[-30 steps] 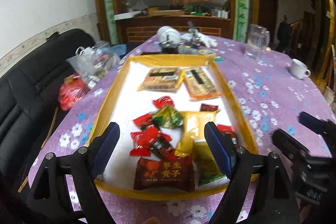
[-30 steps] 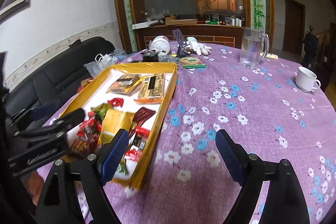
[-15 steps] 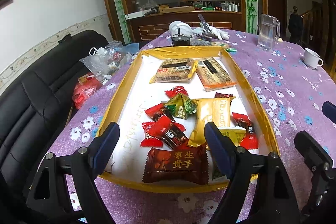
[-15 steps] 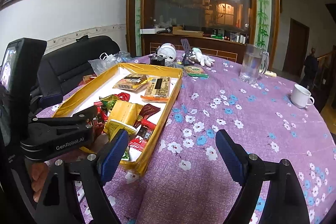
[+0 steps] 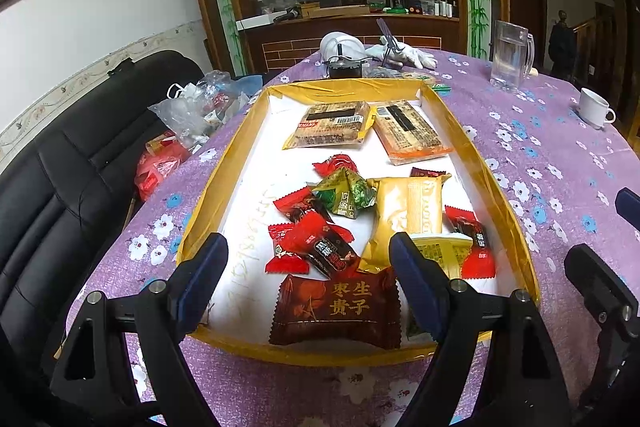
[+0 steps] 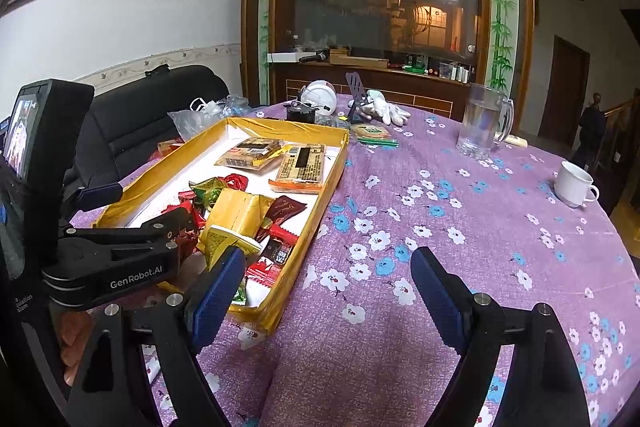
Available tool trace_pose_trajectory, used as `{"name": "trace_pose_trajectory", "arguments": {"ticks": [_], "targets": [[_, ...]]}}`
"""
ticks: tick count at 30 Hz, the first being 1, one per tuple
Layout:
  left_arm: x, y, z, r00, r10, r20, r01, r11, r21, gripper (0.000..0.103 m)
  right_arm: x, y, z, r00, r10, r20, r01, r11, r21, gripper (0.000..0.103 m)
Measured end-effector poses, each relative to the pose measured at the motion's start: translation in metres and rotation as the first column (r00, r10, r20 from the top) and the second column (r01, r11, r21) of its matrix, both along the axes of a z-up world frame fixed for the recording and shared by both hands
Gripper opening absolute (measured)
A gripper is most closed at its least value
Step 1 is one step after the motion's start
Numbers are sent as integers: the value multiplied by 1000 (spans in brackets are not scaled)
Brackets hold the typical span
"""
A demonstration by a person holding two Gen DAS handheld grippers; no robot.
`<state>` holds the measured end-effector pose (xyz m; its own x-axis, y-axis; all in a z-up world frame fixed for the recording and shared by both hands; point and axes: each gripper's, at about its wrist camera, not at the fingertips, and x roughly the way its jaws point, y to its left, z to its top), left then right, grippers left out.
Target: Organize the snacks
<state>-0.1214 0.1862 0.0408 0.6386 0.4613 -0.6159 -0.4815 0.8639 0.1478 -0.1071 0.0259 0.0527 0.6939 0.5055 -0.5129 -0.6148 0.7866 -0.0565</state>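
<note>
Purple floral tablecloth (image 6: 440, 227), "GenRobot.AI" on left gripper (image 6: 136, 277)

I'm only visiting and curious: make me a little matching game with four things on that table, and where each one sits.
Things:
1. dark red packet
2. two flat tan packs
3. glass jug
4. white cup

Places:
A. far end of the yellow tray
B. on the purple cloth, near its right edge
C. near end of the tray
D. on the cloth beyond the tray, holding water

Pairs: 1-C, 2-A, 3-D, 4-B
</note>
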Motion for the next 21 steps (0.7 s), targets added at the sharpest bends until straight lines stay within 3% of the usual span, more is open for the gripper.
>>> {"name": "trace_pose_trajectory", "arguments": {"ticks": [21], "targets": [[-1,0,-2,1000,4,-3,-4,1000,-2,83,1,-1,0,1000,4,2,-4,1000,4,86]]}}
